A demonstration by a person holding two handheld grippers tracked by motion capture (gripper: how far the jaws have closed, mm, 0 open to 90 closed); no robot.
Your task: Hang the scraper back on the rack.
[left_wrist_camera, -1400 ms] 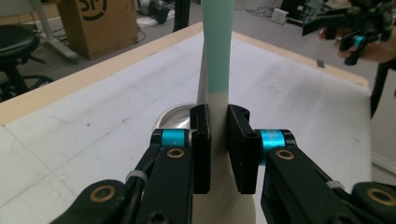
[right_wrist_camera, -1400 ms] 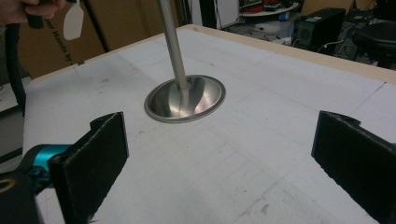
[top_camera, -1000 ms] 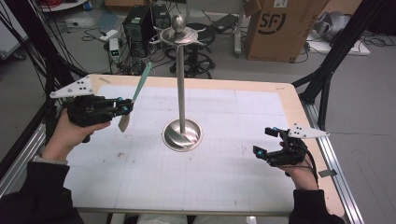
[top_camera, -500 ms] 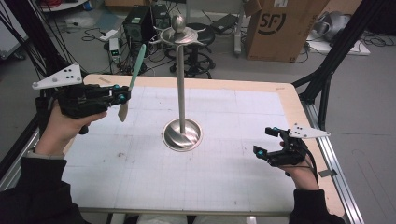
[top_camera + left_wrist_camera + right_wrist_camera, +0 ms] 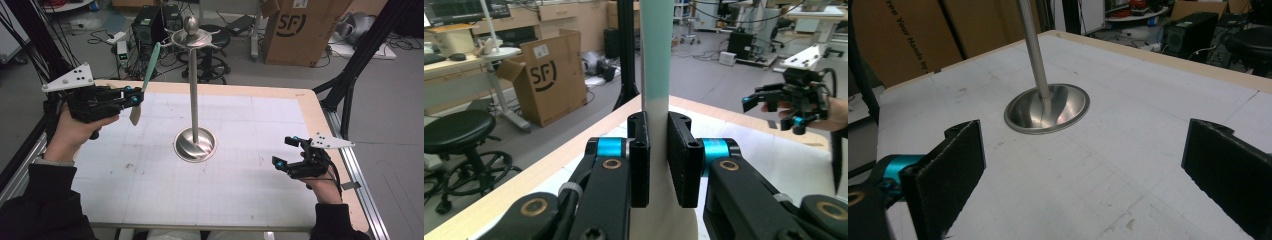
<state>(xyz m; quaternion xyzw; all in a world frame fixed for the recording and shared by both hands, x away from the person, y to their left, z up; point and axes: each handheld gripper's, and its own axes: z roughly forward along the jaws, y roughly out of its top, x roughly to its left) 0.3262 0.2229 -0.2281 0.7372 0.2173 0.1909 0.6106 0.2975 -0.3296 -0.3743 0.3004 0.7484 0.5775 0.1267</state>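
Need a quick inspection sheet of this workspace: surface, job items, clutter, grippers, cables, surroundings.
Surface: white gridded mat on a wood-edged table, a few dark marks.
Job items: steel stand upright mid-table; mint-and-white utensil held above the mat, left of the stand.
Clutter: nothing seen on the mat.
Grippers: left gripper shut on the utensil; right gripper open, low over the mat.
Cables: loose leads on the floor behind the table.
Surroundings: cardboard box, stool, computer tower.

Left gripper clamps the teal-and-cream utensil handle upright between its jaws, right gripper hovering open beyond it, SF box off left.
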